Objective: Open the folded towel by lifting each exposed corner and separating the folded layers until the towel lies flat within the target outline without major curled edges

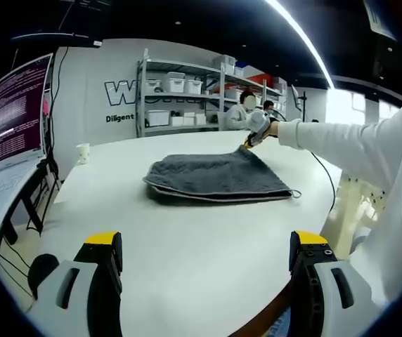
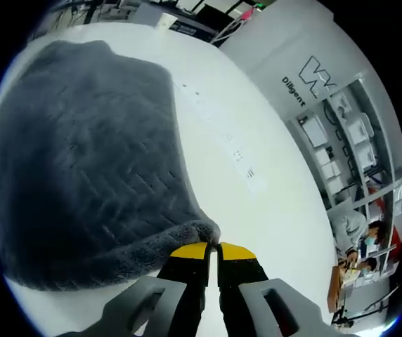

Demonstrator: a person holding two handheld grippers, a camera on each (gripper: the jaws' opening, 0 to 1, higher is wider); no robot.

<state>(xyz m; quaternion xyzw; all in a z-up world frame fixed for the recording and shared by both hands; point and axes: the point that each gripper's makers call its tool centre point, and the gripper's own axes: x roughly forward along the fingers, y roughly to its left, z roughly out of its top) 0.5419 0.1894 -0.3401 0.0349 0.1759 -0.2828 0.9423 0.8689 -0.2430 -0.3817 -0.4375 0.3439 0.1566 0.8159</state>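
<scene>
First corner pinch: right gripper (image 2: 212,247) clamped on folded grey quilted towel (image 1: 215,177); left gripper (image 1: 204,242) wide apart, empty. Next: lifting, peeling back.

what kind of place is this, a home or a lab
Most likely a lab or workshop, not a home: metal shelving stacked with storage bins, a monitor full of text beside the white table, and wall lettering.

A white counter (image 1: 187,232) with a rounded edge carries the things. A folded grey towel (image 1: 215,179) lies near its middle. A small white cup (image 1: 83,152) stands near the far left edge, well apart from the towel.
</scene>
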